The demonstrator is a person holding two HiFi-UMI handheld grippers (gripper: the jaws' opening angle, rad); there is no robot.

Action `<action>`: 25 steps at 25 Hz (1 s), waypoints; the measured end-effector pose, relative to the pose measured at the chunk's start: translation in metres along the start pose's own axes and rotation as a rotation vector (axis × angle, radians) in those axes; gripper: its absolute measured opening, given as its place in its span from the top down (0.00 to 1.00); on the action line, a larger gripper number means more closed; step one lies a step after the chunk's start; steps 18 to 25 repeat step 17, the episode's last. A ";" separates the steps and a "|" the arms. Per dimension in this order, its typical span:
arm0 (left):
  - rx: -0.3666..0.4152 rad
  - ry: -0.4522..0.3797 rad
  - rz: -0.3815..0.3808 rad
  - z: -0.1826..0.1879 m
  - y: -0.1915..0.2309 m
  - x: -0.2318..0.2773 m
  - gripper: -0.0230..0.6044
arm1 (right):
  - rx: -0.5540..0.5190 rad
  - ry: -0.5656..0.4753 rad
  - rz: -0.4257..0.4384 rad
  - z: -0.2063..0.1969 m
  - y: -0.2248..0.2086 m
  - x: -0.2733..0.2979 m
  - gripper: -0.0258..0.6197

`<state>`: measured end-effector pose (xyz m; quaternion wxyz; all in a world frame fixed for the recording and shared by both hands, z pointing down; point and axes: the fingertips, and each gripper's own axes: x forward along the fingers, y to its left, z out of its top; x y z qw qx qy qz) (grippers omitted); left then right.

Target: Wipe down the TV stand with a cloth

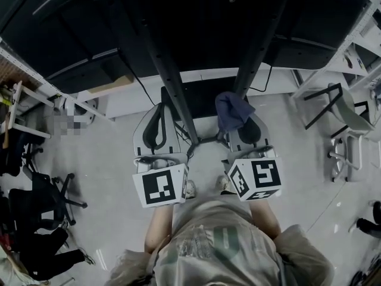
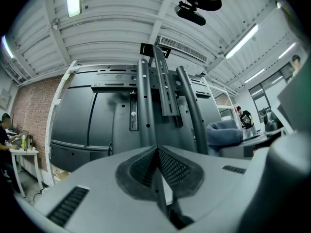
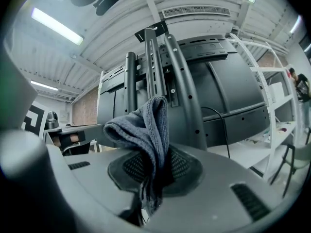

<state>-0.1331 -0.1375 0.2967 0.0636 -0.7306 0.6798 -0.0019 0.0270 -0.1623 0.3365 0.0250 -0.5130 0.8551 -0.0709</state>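
okay, the right hand-held gripper [image 3: 155, 174] is clamped on the cloth [image 3: 146, 130], held up near the stand [image 3: 186, 91]; left hand-held gripper [image 2: 158, 169] pinched together, empty. wiping looks not yet begun, so the whole stand is left.

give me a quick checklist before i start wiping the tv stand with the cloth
1. cloth clamped in right gripper: ok, jaws shut on it, with a fold sticking out ahead.
2. left gripper free: ok, shut with nothing between its jaws.
3. TV stand ahead of both grippers: ok, its uprights stand straight in front.
4. cloth touching the stand: cannot tell, it overlaps the uprights in both views.
5. path free of snags: not ok, a black cable hangs beside the uprights.
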 end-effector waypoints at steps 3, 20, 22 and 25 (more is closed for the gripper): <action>-0.007 -0.001 0.010 0.000 0.002 0.001 0.94 | -0.016 0.005 0.011 0.001 0.001 0.002 0.87; -0.009 -0.033 0.062 0.006 0.028 -0.011 0.94 | -0.060 -0.031 0.038 0.010 0.023 0.005 0.87; -0.009 -0.033 0.062 0.006 0.028 -0.011 0.94 | -0.060 -0.031 0.038 0.010 0.023 0.005 0.87; -0.009 -0.033 0.062 0.006 0.028 -0.011 0.94 | -0.060 -0.031 0.038 0.010 0.023 0.005 0.87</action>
